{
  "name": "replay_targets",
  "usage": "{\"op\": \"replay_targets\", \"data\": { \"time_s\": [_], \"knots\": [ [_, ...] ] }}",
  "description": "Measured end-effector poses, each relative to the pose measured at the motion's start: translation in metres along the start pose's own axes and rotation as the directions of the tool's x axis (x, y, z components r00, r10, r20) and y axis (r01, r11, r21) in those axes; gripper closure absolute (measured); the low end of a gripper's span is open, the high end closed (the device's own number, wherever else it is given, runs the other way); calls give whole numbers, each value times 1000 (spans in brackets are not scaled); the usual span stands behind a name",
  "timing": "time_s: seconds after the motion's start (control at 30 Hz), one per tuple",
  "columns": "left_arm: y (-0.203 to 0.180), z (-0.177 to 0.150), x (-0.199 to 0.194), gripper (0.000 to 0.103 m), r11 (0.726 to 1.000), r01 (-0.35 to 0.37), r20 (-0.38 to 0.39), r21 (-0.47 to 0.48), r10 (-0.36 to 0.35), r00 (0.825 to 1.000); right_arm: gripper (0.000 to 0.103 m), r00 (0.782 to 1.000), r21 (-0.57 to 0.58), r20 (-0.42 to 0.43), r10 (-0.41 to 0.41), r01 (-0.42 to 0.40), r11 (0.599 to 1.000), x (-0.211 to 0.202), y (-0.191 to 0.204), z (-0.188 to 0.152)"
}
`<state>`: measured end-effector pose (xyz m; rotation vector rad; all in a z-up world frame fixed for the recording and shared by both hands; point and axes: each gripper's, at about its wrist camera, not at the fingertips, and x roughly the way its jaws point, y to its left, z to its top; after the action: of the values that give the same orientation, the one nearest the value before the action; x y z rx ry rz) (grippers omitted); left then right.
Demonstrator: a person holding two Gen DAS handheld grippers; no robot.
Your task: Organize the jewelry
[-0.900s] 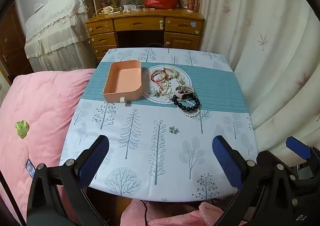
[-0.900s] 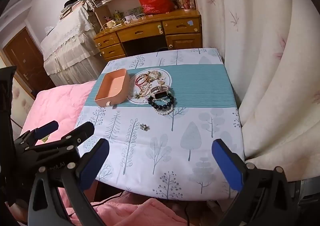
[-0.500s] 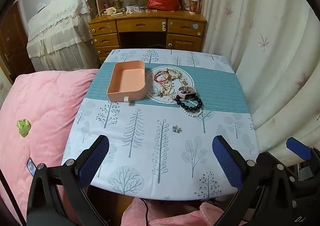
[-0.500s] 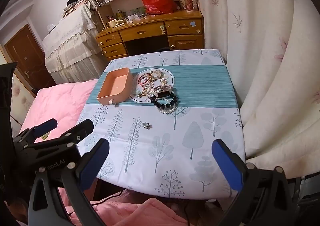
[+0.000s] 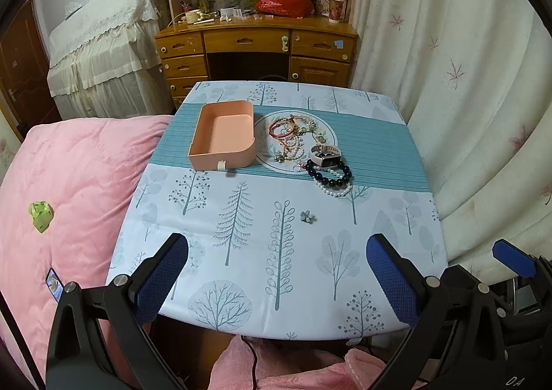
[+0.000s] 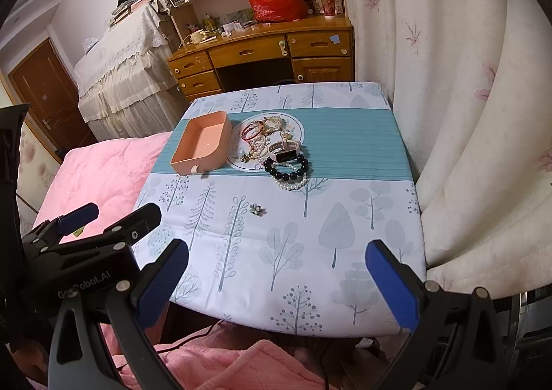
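A square table under smooth white cloth printed with grey-blue trees, crossed by a ribbed teal band, carries everything. On that band sits an empty, rounded peach plastic tray; just beside it a tangle of pearl, red-cord and black-bead bracelets with a pink-strapped watch. A small flower brooch lies apart, nearer. The left gripper and right gripper, blue mesh-padded, gape empty; the left's body reads "Robot.AI".
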<state>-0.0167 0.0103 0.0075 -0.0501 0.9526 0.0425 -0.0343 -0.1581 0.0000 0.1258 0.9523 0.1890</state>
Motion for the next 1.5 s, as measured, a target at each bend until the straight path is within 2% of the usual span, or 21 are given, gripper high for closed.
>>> {"op": "replay_targets", "data": {
  "time_s": [0.63,1.0,1.3,1.5],
  "knots": [
    [14,-7,2,1,1000,-16,0,-10,16,1000,0,1000,-8,-6,0,0,1000,-1,7,-2],
    [22,5,10,1,1000,-23,1,10,23,1000,0,1000,0,-13,-14,14,1000,8,12,4],
    [31,24,23,1,997,16,-5,74,-15,1000,0,998,65,-16,-58,59,996,25,19,24],
    [46,38,43,1,986,117,-66,117,-110,992,0,995,104,12,-103,101,989,31,31,29]
  ]
}}
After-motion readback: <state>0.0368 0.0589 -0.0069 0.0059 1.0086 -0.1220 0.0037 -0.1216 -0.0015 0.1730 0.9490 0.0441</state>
